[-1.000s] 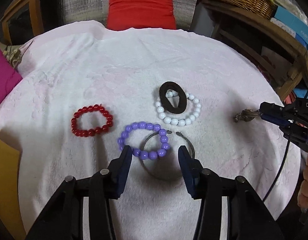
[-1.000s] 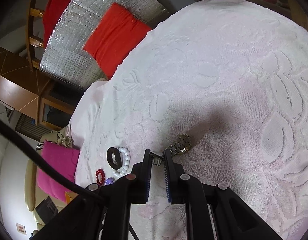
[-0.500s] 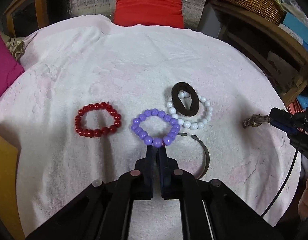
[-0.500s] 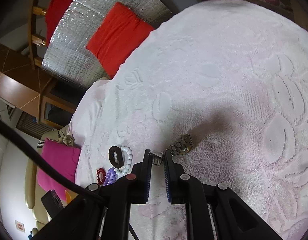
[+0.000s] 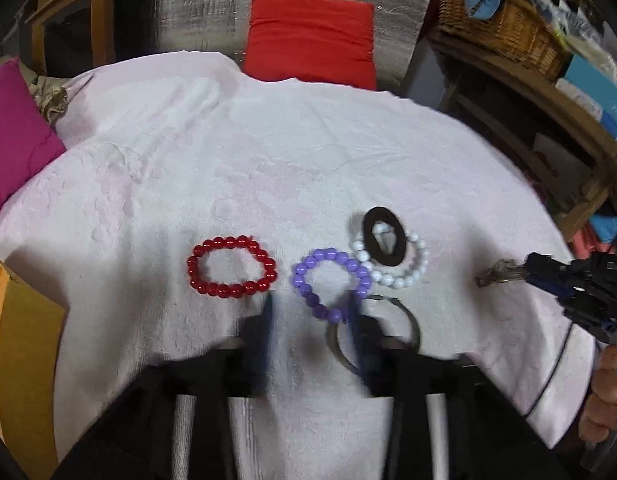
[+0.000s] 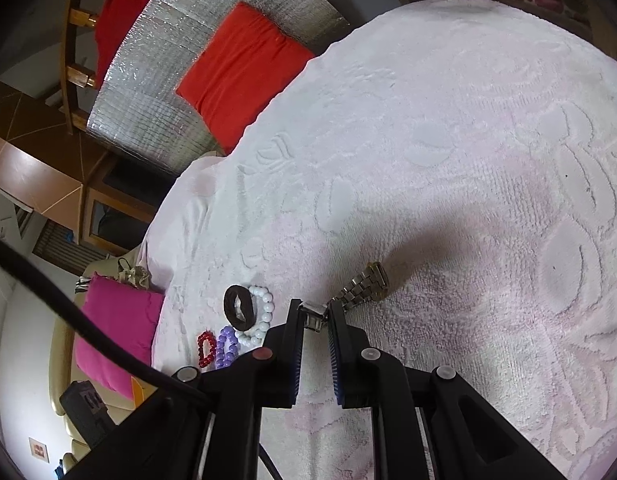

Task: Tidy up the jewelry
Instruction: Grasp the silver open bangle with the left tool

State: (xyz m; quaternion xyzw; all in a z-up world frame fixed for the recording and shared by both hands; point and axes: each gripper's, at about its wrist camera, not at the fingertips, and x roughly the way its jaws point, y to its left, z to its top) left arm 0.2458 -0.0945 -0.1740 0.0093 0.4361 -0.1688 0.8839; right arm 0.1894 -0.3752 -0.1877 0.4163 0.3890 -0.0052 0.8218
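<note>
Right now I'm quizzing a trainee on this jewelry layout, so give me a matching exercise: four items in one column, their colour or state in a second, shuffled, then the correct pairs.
Column one:
1. leftmost bead bracelet
2. middle bead bracelet
3. hair tie
4. metal watch

Column two:
A. dark brown, lying on the white bead bracelet
B. red
C. band end pinched in the right tool
D. purple

Pairs: 1-B, 2-D, 3-A, 4-C
</note>
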